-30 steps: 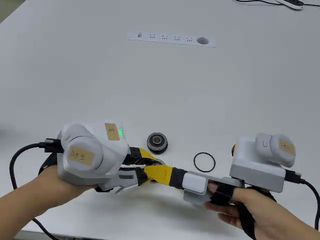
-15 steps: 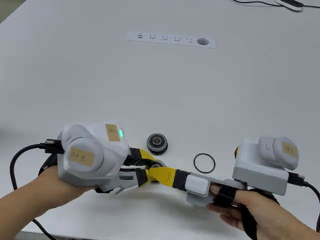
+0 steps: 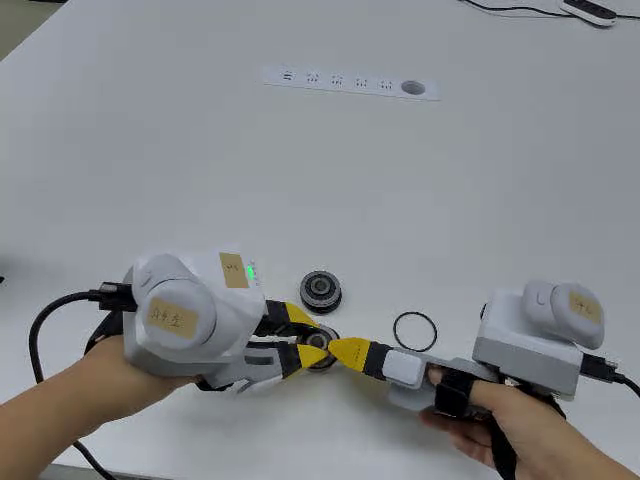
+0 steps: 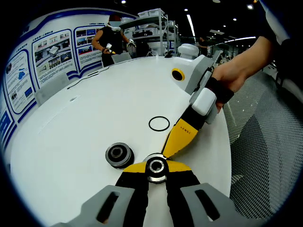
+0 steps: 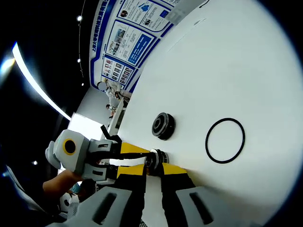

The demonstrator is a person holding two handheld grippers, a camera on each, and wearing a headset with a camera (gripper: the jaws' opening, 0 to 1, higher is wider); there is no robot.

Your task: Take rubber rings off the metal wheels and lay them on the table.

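Near the tabletop's [image 3: 400, 180] front edge the left gripper [image 3: 306, 338] pinches the metal wheel [image 4: 156, 168], and the right gripper [image 3: 340, 350] has backed off, its jaws now nipping just the rim, likely tugging its rubber ring off.

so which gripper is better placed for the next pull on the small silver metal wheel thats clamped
Probably the right gripper: its yellow tips meet the small silver metal wheel, which the left gripper clamps steady.

Black rubber ring [image 3: 415, 313] lies beside two metal wheels [image 3: 321, 290].
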